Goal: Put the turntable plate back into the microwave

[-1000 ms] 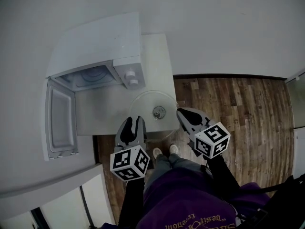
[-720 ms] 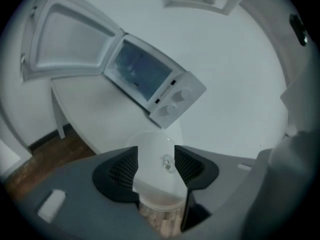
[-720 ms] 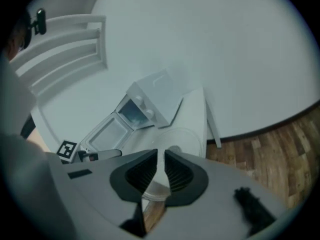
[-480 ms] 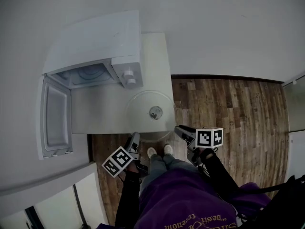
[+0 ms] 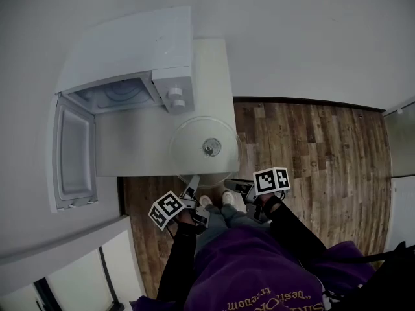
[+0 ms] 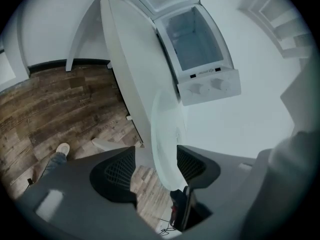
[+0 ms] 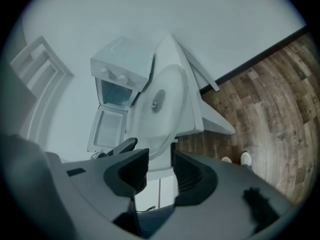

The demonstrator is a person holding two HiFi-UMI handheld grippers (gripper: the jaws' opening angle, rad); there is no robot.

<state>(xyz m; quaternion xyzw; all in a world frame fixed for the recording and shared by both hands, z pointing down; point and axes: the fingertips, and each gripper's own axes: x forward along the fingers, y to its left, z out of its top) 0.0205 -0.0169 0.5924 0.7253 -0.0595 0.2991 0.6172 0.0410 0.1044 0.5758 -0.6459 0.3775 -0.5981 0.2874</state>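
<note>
The clear glass turntable plate (image 5: 194, 138) lies on the white table (image 5: 136, 148), its near rim overhanging the front edge. The white microwave (image 5: 130, 50) stands behind it, its door (image 5: 72, 154) swung open to the left and its cavity (image 5: 120, 92) exposed. My left gripper (image 5: 193, 188) is at the plate's near rim, its jaws opening, and in the left gripper view the plate (image 6: 165, 134) runs edge-on between them with a gap beside it. My right gripper (image 5: 232, 188) is beside it, jaws opening, and the plate's rim (image 7: 160, 109) reaches down between them.
Brown wood floor (image 5: 311, 154) lies right of the table, with the person's white shoes (image 5: 224, 199) below the table edge. White cabinet fronts (image 5: 78, 258) stand at the lower left. A plain white wall (image 5: 292, 37) backs the microwave.
Both grippers have dropped from above the plate to the table's front edge and rolled over. Their jaws have spread, and the plate's near rim now sits between each pair.
</note>
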